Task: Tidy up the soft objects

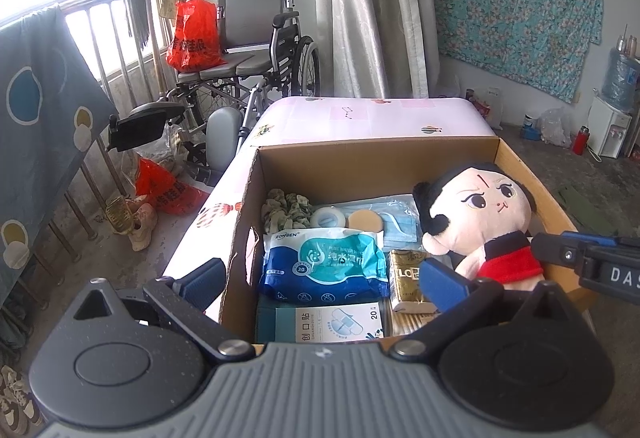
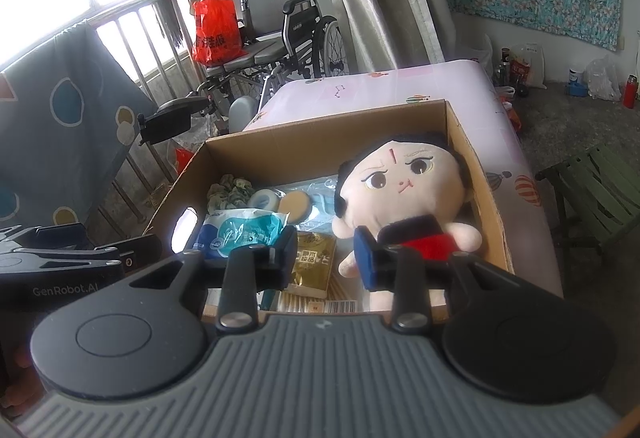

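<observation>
Cardboard box (image 2: pixel 464 142) on the pink mattress (image 2: pixel 400 78) looks nearly packed. Near edge: bandage box (image 1: pixel 340 322), wet wipes (image 1: pixel 324 262). Right side: plush doll (image 2: pixel 404 194), propped on the wall. Far edge: scrunchie (image 1: pixel 286 212), masks. Left gripper (image 1: pixel 324 278) wide open, empty; right gripper (image 2: pixel 326 258) parted, beside the doll, gripping nothing. Little seems left.

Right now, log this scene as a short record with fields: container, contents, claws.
container: open cardboard box on a pink-covered table
right side of box: plush doll, red top, leaning on the right wall
left side: wet wipes pack; bandage box nearest the camera
far end: scrunchie, face mask
left claw: open, empty, above the box's near edge
right claw: open, empty, its right finger in front of the doll's body
</observation>
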Motion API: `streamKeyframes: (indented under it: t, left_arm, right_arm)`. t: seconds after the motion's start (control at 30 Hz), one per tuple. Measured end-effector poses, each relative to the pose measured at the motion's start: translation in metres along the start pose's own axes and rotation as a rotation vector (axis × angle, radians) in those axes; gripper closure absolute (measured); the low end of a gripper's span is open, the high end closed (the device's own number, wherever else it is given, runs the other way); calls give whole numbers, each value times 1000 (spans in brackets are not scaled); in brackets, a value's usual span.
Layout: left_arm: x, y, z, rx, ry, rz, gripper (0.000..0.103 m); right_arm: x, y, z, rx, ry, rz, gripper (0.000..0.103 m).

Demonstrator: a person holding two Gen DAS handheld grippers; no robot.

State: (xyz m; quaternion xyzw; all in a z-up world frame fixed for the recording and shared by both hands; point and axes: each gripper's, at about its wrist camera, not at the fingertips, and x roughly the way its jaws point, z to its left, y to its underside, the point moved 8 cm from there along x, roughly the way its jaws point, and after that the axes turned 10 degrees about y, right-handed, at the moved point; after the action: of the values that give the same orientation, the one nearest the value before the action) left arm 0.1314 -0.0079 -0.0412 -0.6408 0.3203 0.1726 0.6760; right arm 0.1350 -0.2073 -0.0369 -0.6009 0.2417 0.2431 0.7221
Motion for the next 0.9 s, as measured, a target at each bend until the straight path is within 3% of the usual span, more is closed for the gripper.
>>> streamKeyframes:
  t: [0.9]
  left_arm:
    - [7,2,-7,7,1,21,0]
  right_arm:
    - [-2,-2,-3,-17,3,13,71]
